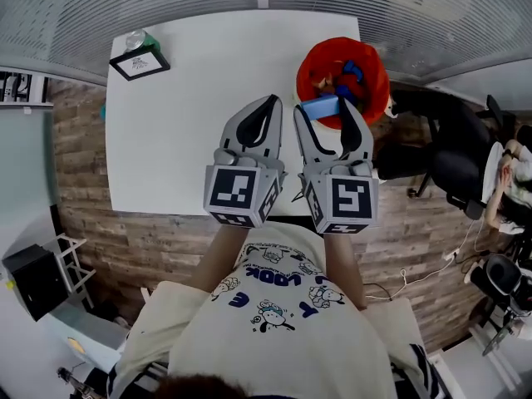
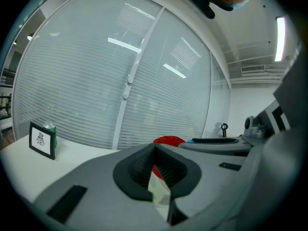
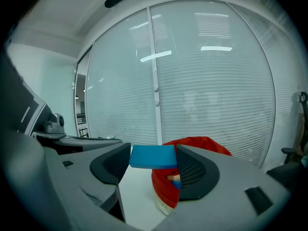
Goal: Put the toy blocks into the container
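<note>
- The right gripper (image 1: 320, 106) (image 3: 153, 157) is clamped on a flat blue block (image 1: 319, 107) (image 3: 153, 156), pinched between its jaw tips and lying level.
- That block hangs at the near rim of the red container (image 1: 309, 63) (image 3: 208, 143), over its edge on the person's side.
- The left gripper (image 1: 274, 99) (image 2: 155, 146) has its jaws together at the tips with nothing between them. It sits just left of the container, side by side with the right gripper.
- More toy blocks (image 1: 352, 74) (image 3: 177, 179), blue and orange among them, lie inside the container.
- The container stands at the far right corner of a white table (image 1: 183, 140).
- Well left of the container, at the table's far left corner, stands a black-framed picture (image 1: 139, 61) (image 2: 42, 139) with a green can (image 1: 135, 40) (image 2: 49, 128) just behind it.
</note>
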Demonstrator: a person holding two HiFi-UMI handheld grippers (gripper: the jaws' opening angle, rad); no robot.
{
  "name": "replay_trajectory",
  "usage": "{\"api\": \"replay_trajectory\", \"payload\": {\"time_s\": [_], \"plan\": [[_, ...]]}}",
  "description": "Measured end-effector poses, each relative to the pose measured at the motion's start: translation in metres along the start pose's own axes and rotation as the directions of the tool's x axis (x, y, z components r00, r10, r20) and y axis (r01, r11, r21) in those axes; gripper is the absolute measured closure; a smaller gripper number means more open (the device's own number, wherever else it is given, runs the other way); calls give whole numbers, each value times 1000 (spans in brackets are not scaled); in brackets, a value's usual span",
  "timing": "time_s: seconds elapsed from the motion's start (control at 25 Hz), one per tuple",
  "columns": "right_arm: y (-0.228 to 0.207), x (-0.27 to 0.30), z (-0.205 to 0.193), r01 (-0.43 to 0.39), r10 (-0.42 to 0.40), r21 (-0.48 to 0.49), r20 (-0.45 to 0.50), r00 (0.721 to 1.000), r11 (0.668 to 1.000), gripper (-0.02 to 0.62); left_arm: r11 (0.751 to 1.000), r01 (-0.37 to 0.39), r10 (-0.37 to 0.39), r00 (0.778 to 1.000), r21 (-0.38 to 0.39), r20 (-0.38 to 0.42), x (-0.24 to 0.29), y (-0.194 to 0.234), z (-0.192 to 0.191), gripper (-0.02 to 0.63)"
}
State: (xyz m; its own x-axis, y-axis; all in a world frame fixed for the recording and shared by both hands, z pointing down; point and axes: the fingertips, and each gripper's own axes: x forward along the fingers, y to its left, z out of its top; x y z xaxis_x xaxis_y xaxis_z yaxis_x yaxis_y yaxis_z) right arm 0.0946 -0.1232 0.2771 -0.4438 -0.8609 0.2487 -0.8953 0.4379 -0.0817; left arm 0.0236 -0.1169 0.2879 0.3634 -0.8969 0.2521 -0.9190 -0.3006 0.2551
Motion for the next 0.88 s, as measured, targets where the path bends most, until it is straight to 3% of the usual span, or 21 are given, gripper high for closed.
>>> {"api": "replay_trajectory", "payload": {"time_s": [0.88], "plan": [[-74,-9,2,91,-92,19,13,996,996,295,997,67,-67,998,32,-12,45,-51,-2,581]]}}
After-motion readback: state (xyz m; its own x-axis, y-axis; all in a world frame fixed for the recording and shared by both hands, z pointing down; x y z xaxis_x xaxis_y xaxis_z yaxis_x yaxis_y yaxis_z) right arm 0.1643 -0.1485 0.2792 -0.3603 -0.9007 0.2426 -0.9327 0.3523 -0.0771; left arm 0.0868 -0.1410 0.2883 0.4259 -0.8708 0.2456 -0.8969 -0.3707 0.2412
